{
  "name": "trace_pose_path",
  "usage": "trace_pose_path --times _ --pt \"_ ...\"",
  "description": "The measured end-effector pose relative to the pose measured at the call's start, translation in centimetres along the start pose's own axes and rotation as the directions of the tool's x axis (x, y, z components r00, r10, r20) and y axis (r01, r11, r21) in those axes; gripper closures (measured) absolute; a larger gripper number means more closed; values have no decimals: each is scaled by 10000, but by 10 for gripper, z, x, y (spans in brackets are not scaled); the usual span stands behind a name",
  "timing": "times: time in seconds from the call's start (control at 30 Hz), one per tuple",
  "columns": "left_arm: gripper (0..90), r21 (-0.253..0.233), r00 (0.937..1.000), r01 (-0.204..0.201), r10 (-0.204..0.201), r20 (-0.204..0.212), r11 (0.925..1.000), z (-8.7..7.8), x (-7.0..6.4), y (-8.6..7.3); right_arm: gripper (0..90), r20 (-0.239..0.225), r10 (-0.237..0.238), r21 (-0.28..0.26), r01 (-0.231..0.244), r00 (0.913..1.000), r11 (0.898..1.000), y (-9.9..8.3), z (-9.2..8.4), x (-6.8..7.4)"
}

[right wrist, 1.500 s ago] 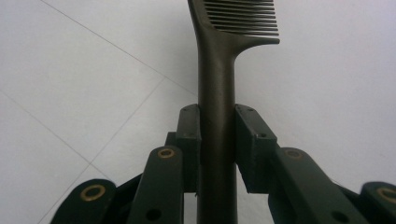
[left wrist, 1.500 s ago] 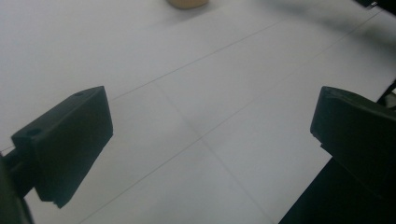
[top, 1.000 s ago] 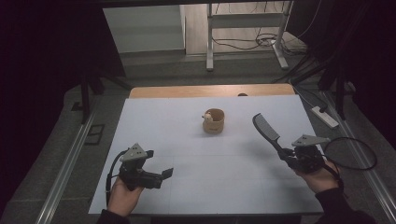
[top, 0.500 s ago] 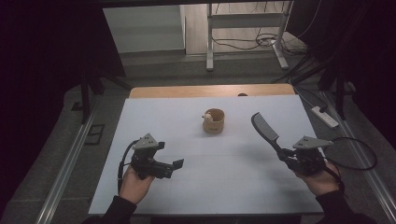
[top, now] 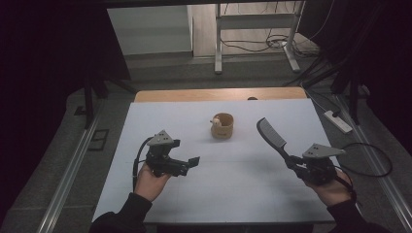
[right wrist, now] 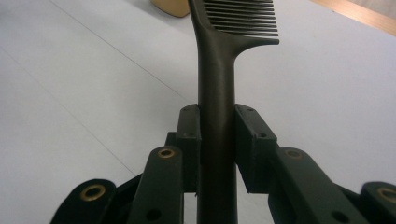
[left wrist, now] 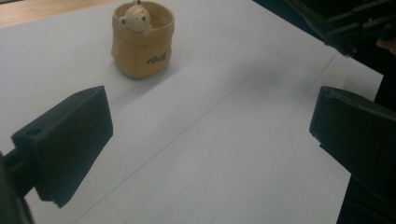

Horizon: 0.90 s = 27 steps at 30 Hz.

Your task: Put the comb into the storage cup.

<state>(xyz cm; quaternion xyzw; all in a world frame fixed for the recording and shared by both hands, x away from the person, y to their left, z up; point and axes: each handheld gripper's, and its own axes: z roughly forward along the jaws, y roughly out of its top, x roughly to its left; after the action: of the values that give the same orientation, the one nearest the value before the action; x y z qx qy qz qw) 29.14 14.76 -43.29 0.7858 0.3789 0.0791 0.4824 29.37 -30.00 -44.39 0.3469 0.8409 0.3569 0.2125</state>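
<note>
The left gripper [top: 190, 164] was held over the white table [top: 233, 194], jaws wide apart and empty. The tan bear cup [top: 222, 126] was set mid-table. The black comb [top: 271, 134] was clamped by its handle in the right gripper [top: 294, 162].

Left matte-black plastic two-jaw tool [top: 190, 163]: blocky body, grey three-cornered plate on top, black cable looping off the side away from the white tabletop [top: 233, 194] centre. Its jaw blocks [left wrist: 70, 140] are thick, flat-faced, with a small hole in the end face. Right matte-black plastic two-jaw tool [top: 291, 161]: same build, same grey plate, thin black cable curling off past the tabletop's right edge. Its linkage arms [right wrist: 159, 186] carry brass-coloured pivot bushings and small dark screw holes. Both forearms wear dark long sleeves [top: 124, 213].
</note>
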Motion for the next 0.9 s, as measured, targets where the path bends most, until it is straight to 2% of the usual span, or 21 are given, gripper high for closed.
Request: trace_pose_path --times 0.27,0.43,0.6,0.73,0.9 --pt "0 43 9991 -1 -1 412 10000 13 1 10 724 -108 -189 -233 187 9998 9996 3 0 7" --pt "0 -38 9958 59 -55 911 10000 21 3 17 724 -204 -329 -298 323 9993 9990 4 0 11" --pt "0 30 9944 1 -5 1052 10000 28 3 22 724 -315 -467 -403 454 9984 9982 6 0 16" --pt "0 -35 9926 111 -106 1209 9999 34 4 25 724 -411 -664 -408 648 9969 9971 7 2 19" --pt "0 -62 9899 166 -156 1407 9998 39 5 31 724 -449 -664 -469 643 9968 9968 9 3 24"
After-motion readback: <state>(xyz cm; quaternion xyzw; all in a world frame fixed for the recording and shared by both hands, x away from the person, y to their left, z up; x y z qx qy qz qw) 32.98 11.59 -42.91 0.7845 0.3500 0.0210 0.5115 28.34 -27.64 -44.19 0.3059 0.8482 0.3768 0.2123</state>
